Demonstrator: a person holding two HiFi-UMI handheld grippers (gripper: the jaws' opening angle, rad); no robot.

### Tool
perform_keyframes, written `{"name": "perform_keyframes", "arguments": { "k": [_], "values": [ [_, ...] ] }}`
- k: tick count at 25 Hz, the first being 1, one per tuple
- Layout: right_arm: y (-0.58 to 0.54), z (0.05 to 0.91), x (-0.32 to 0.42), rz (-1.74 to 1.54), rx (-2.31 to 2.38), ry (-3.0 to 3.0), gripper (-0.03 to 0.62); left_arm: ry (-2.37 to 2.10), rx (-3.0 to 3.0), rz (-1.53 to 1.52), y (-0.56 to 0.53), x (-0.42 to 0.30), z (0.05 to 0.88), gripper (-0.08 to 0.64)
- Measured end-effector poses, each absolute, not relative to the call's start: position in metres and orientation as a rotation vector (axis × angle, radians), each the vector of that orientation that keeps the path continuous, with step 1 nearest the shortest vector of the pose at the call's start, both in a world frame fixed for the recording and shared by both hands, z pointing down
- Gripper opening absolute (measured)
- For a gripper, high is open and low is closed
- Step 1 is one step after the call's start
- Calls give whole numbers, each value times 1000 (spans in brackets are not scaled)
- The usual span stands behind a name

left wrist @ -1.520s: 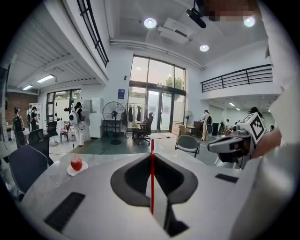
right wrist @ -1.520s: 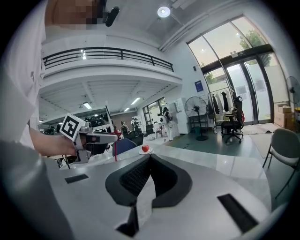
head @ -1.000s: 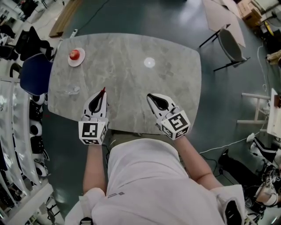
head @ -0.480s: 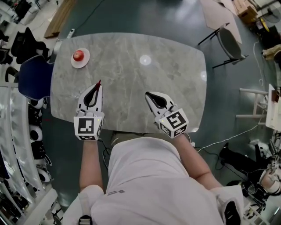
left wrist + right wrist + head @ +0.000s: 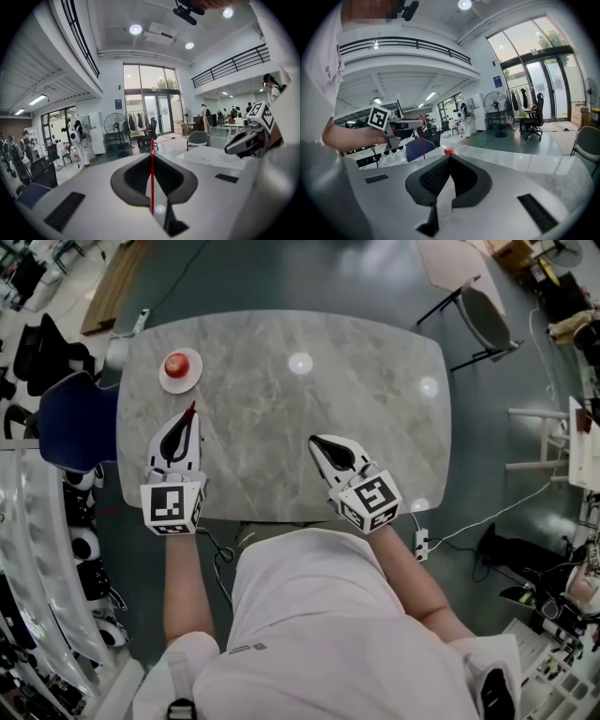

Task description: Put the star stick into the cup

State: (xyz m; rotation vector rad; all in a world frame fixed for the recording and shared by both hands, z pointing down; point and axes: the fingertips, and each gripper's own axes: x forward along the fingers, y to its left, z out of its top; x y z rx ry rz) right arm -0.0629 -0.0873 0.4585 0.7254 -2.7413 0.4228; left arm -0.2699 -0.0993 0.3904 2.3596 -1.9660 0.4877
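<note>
While the star stick (image 5: 152,180) is being pinched upright by the left claw (image 5: 189,423) over the surface's (image 5: 309,418) left side, the right claw (image 5: 449,160) is being held shut and empty near the front edge. No cup is being clearly shown; a white dish (image 5: 166,382) carrying a red ball (image 5: 177,363) is lying just beyond. Judged best: the pinch is maintained and the stick is lowered vertically once the cup's mouth is being sighted.

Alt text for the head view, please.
Seen from above, the left hand-held gripper holds a thin red stick over a grey marble table; the right hand-held gripper is shut and empty. A red round object sits on a white plate nearby.
</note>
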Motion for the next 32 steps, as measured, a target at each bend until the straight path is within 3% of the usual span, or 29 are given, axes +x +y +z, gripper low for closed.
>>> {"name": "perform_keyframes", "arguments": {
  "k": [18, 32],
  "values": [
    [-78, 482, -128, 446, 813, -2653, 11, -1811, 2311, 494, -84, -347, 464, 17],
    [-69, 493, -122, 466, 897, -2574, 11, -1715, 2264, 544, -78, -355, 525, 17]
  ]
}}
